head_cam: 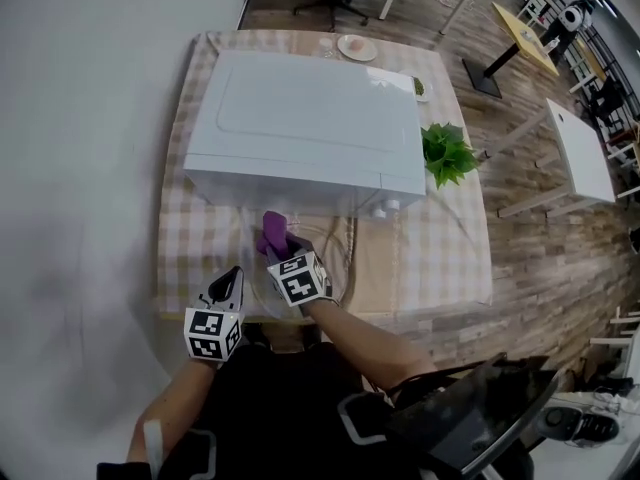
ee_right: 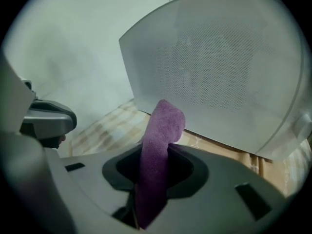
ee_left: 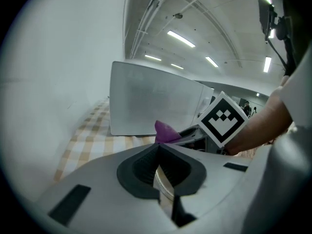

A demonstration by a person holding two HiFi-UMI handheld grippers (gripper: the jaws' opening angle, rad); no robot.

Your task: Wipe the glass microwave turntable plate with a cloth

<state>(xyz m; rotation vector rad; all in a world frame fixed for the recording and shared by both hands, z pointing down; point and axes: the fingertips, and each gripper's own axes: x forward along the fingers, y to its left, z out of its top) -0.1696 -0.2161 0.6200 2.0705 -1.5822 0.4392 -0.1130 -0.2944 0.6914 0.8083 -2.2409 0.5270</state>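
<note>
Left gripper view shows the plate (ee_left: 165,186) as a thin, pale, clear glass rim, seen edge-on and pinched between the two dark jaws of the left gripper (head_cam: 229,280). The jaws stand closed on it. The plate is held at the near edge of the table (head_cam: 200,238), in front of the microwave (head_cam: 310,118). In the head view its clear disc is too faint to trace.

Just right of it, the right gripper (head_cam: 283,251) clamps a purple cloth (ee_right: 158,145). The cloth is a soft, nubby terry strip, which rises from between the jaws and folds over at its top into a rounded hump. In the head view the cloth sticks out beyond the gripper toward the microwave's front. The two grippers sit close together, the right a little farther in.

The microwave is a smooth white box with rounded corners. Its front panel, seen from the right gripper, is finely perforated. The table wears a beige-and-white checked cover. A leafy green plant (head_cam: 447,151) stands at the microwave's right, and a small round dish (head_cam: 357,47) lies on the far side.
</note>
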